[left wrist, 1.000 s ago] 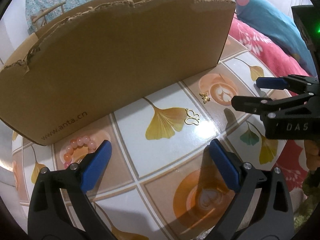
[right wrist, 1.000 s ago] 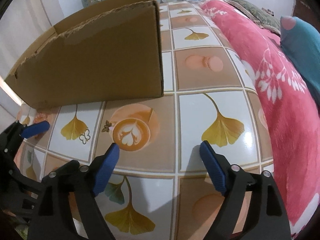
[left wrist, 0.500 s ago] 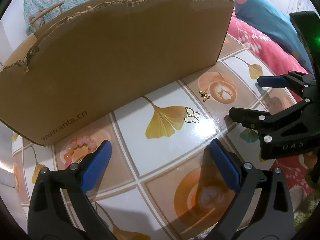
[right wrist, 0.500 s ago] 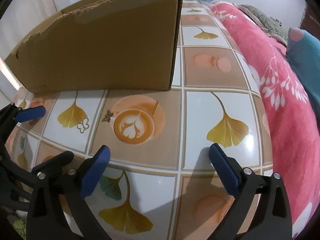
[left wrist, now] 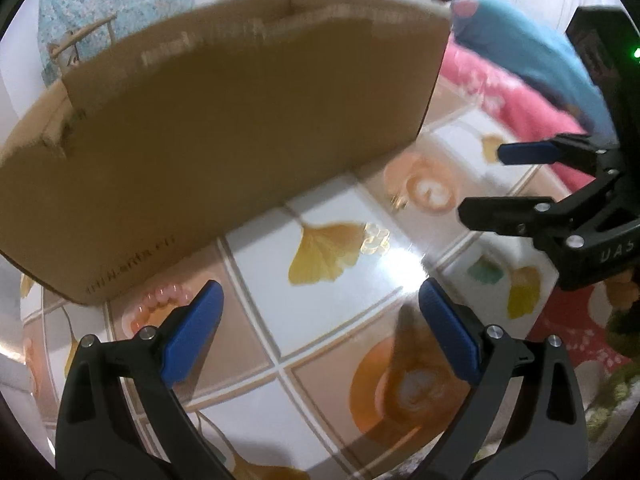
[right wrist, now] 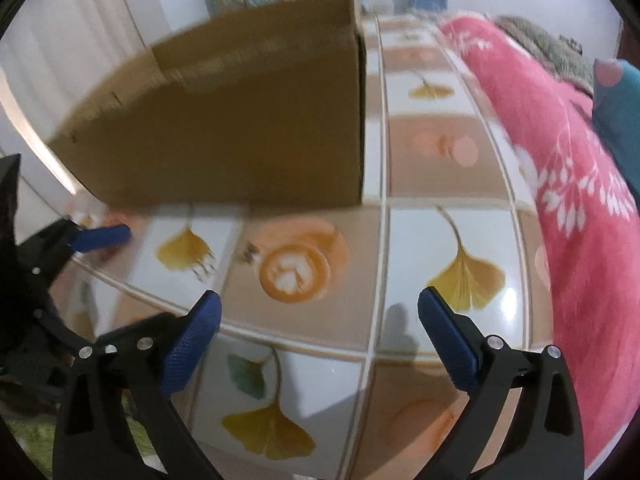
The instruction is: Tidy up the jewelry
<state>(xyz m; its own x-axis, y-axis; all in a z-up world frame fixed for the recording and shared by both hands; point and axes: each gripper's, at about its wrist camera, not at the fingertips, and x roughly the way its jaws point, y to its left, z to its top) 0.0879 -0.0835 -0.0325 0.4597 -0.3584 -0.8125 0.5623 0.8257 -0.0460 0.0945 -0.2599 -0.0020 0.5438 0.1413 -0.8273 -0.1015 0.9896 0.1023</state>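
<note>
Two black claws with blue pads hovering wide apart over the tiled bench, jewelry lying untouched

The left claw [left wrist: 320, 320] is standing spread wide with nothing between its blue pads, and the right claw [right wrist: 318, 320], whose jaws have just been opening, is gaping fully with nothing between them either; a gold open-outline butterfly charm [left wrist: 375, 240] is lying on the glossy bench [left wrist: 304, 332] printed with ginkgo leaves and coffee cups, just beside a yellow leaf, while a smaller gold butterfly charm [right wrist: 249, 254] is sitting next to an orange cup print, both blurred; a pink beaded bracelet [left wrist: 166, 295] is resting close to the front wall of the large brown cardboard box [left wrist: 224, 144], near the left claw's left pad; a red flowered blanket [right wrist: 580, 184] is lying along the bench's right side
</note>
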